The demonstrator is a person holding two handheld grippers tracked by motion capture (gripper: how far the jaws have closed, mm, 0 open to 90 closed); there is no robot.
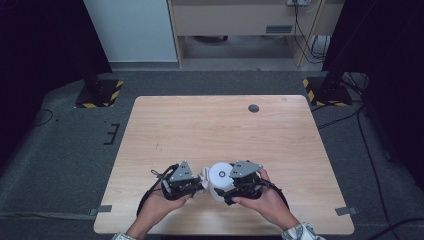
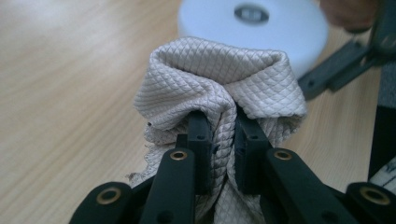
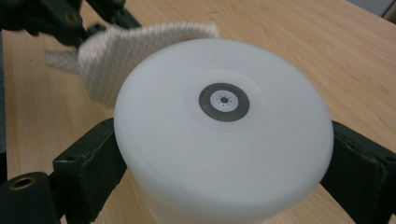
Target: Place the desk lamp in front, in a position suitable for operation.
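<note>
Near the front edge of the light wooden surface, the right gripper grasps a white round plastic container by its sides. The left gripper pinches a bunched beige quilted cloth just beside it. Probably wiping comes next: press cloth to the container. The container's base is hidden.

Soft, even overhead light brightens the wooden surface while the room's sides fall dark, and both gripper views blur toward their far backgrounds and edges.
</note>
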